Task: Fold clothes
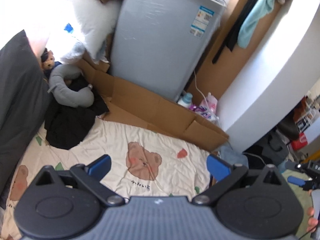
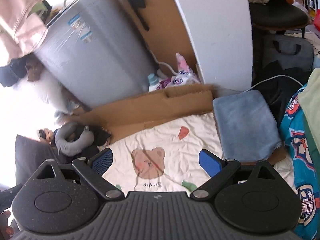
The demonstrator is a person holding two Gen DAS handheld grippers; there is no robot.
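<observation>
My left gripper (image 1: 158, 165) is open and empty above a cream bedsheet with bear prints (image 1: 120, 140). A heap of black clothes (image 1: 70, 124) lies at the sheet's far left, away from the fingers. My right gripper (image 2: 156, 160) is open and empty above the same sheet (image 2: 180, 144). A folded blue towel (image 2: 246, 124) lies to its right. A teal patterned garment (image 2: 300, 140) hangs at the right edge. The right gripper also shows at the right edge of the left wrist view (image 1: 300, 178).
A grey washing machine (image 1: 160, 46) stands behind flattened cardboard (image 1: 152, 108) at the bed's far edge. A grey neck pillow (image 1: 70, 88) and dark pillow (image 1: 18, 92) lie left. A white wall column (image 1: 270, 70) stands right; detergent bottles (image 1: 200, 104) sit at its foot.
</observation>
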